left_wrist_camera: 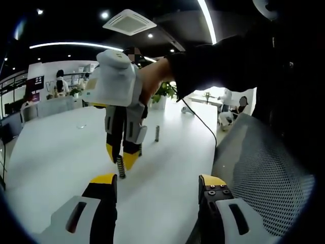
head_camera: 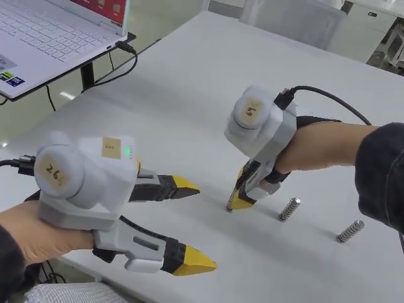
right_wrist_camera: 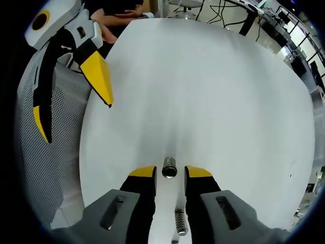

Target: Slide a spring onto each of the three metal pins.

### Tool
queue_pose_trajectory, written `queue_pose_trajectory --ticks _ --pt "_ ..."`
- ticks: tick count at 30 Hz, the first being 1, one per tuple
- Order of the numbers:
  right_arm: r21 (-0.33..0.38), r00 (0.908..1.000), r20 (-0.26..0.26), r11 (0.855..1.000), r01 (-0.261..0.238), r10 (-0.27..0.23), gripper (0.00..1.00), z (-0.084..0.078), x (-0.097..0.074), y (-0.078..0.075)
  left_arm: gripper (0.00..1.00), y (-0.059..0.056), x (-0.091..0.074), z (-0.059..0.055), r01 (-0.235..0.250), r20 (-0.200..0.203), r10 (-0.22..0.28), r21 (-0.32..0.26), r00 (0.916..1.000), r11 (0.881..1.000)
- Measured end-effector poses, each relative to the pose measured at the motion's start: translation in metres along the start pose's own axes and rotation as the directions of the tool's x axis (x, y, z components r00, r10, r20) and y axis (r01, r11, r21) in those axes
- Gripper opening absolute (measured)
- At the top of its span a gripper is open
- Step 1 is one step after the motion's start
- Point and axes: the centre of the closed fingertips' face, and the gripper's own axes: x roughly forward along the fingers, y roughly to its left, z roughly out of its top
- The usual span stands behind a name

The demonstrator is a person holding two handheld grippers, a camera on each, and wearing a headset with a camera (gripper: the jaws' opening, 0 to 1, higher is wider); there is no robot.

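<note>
Left gripper [head_camera: 190, 222] nearest, fingers spread wide, holding nothing. Right gripper [head_camera: 240, 201] sits ahead of those open fingers, pointed steeply down, tips at the tabletop [head_camera: 189, 95]. Its fingers are drawn close on one spring [right_wrist_camera: 169, 166], pinched near its upper end, with the coil standing out beyond the tips. Second spring [head_camera: 290, 209] lies just beside the right fingers, third spring [head_camera: 350, 231] farther out the same way, both flat on the tabletop. Judgement: the springs look light, small and slick, prone to roll or ping away, and squashy along the axis. Best gripped gently across the coils near one end, leaving the bore free for a pin.
</note>
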Motion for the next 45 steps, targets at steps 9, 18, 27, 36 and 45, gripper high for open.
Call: queue_pose_trajectory --ticks 9,18,27,36,45 --pt "0.033 0.9998 0.017 0.999 0.009 -0.009 0.23 -0.009 -0.008 0.001 0.61 0.001 0.003 0.002 0.004 -0.004 -0.004 0.005 1.0000 1.000" --pt "0.092 0.9964 0.083 0.996 0.011 -0.018 0.27 -0.015 -0.019 0.004 0.62 0.003 0.006 0.004 0.014 -0.011 -0.014 0.012 0.9998 1.000" --pt "0.130 0.9881 0.148 0.991 0.023 -0.042 0.29 -0.020 -0.029 0.015 0.63 0.004 0.010 0.007 0.022 -0.017 -0.022 0.015 0.9996 1.000" --pt "0.169 0.9715 0.226 0.985 0.032 -0.070 0.32 -0.024 -0.040 0.028 0.64 0.004 0.015 0.007 0.025 -0.028 -0.025 0.012 0.9993 1.000" --pt "0.189 0.9474 0.301 0.981 0.052 -0.108 0.33 -0.025 -0.055 0.045 0.66 0.003 0.016 0.009 0.022 -0.038 -0.021 0.012 0.9990 1.000"
